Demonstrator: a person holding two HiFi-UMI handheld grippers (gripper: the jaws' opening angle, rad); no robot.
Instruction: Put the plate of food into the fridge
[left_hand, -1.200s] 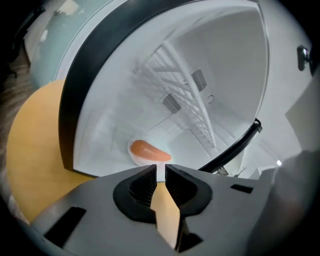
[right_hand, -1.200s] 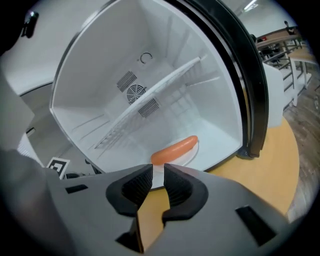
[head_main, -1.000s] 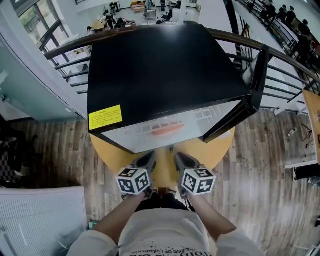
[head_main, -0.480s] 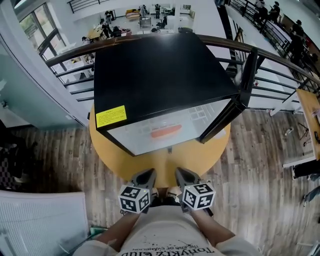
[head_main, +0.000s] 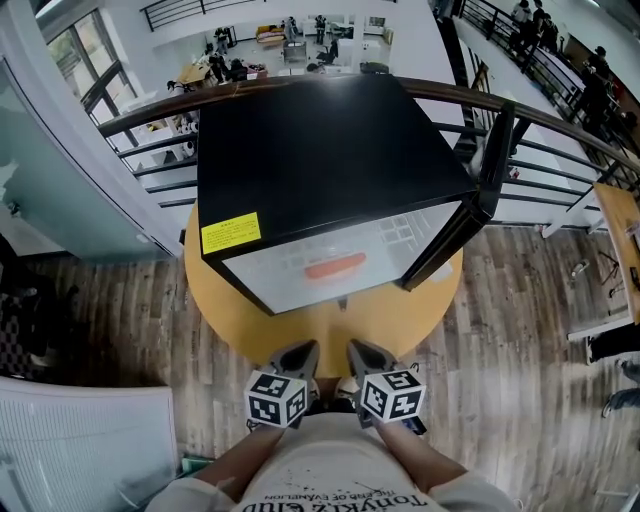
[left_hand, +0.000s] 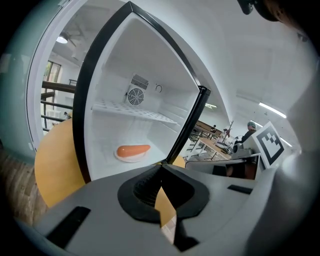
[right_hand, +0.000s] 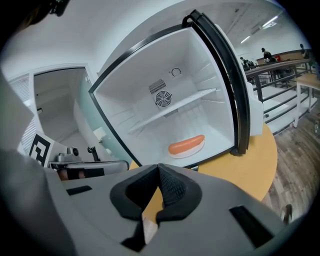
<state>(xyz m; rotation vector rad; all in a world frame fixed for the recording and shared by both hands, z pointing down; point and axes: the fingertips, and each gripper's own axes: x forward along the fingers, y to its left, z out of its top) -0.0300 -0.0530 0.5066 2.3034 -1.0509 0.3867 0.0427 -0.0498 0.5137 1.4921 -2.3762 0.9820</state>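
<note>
We hold both tools low against our body, at the near edge of the round yellow table (head_main: 330, 325). The left gripper (head_main: 300, 355) and the right gripper (head_main: 362, 355) sit side by side, each with its jaws closed tip to tip and nothing between them. The black fridge (head_main: 320, 150) stands on the table with its door (head_main: 470, 200) swung open to our right. The plate of food (left_hand: 132, 151) – a white plate carrying one orange sausage – lies on the fridge's floor, below the wire shelf (left_hand: 135, 111) (a small round fan (right_hand: 163, 99) shows on the back wall above it), well apart from both grippers.
</note>
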